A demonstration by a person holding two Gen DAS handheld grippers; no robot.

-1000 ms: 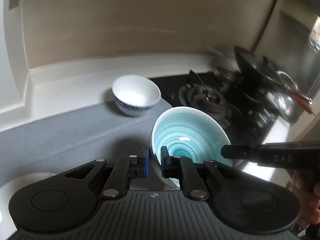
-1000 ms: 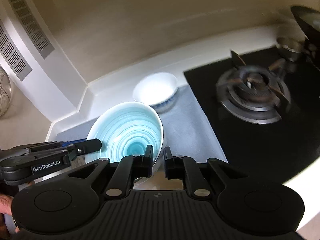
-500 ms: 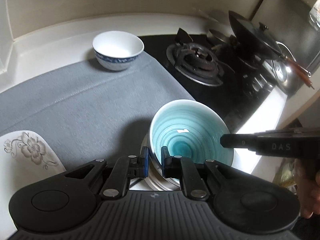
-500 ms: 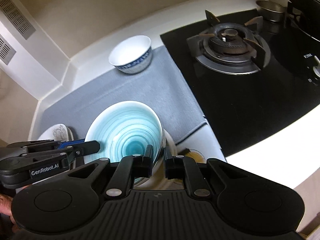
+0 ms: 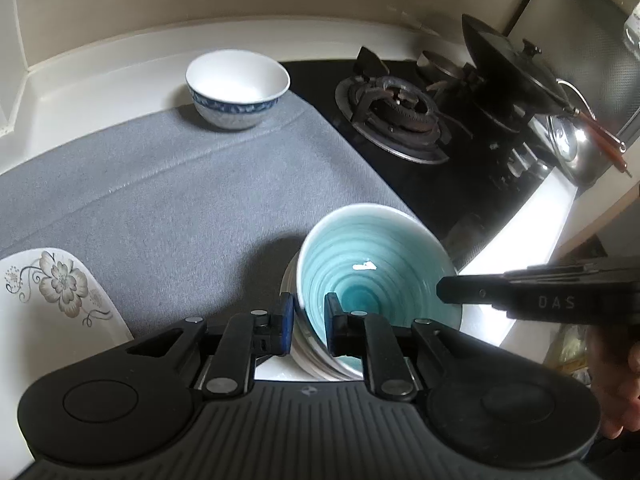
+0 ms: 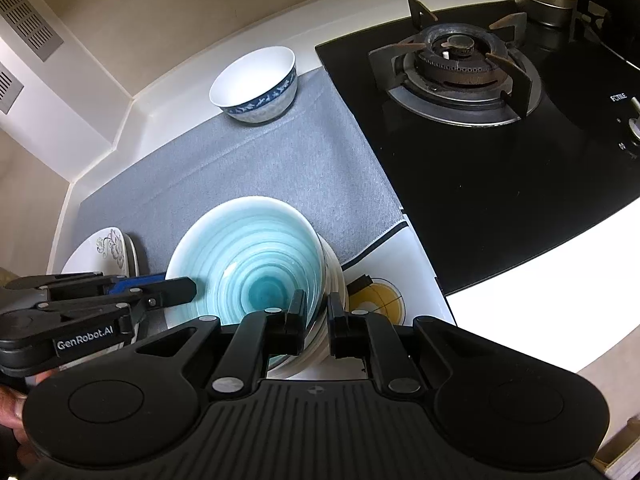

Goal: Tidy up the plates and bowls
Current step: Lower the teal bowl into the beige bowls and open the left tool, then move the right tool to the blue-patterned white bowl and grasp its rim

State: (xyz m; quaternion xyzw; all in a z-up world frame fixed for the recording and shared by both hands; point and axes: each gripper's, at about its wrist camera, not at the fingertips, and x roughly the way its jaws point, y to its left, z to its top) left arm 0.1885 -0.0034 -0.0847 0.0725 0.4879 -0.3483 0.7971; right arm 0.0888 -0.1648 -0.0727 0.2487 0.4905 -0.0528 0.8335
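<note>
We hold the turquoise bowl (image 5: pixel 372 276) by opposite rims: left gripper (image 5: pixel 308 322) and right gripper (image 6: pixel 317 320) both clenched on it, near mat (image 5: pixel 192 200) corner, apparently atop a stack; white bowl (image 5: pixel 237 88) lies far-left.

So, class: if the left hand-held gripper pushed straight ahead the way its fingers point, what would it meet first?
The left hand-held gripper is already clamped on the near rim of the teal bowl, so it would push that first. Beyond lies the grey mat; depth is uncertain.
</note>
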